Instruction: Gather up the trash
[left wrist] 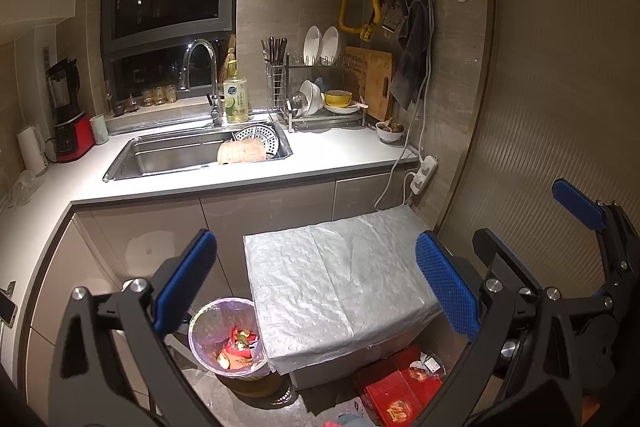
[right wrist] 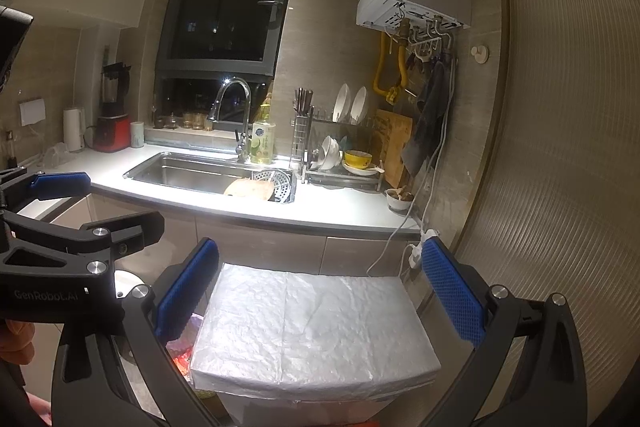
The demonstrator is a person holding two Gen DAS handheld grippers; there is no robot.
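A small trash bin [left wrist: 224, 341] with a clear liner stands on the floor by the cabinets, holding red wrappers and food scraps [left wrist: 239, 347]. In the right wrist view only a bit of it [right wrist: 182, 355] shows behind a finger. My left gripper [left wrist: 316, 283] is open and empty, held above the bin and a silver-covered box [left wrist: 340, 287]. My right gripper [right wrist: 320, 291] is open and empty above the same box [right wrist: 312, 327]. The right gripper also shows at the left wrist view's right edge [left wrist: 580, 207]; the left gripper shows at the right wrist view's left edge [right wrist: 60, 211].
A red carton [left wrist: 396, 387] lies on the floor beside the box. Behind are a white counter [left wrist: 328, 155], a sink [left wrist: 192, 155] with a board and strainer, a dish rack [left wrist: 320, 95], a blender [left wrist: 66, 119] and a hanging power strip [left wrist: 424, 171]. A ribbed sliding door [left wrist: 552, 99] is at right.
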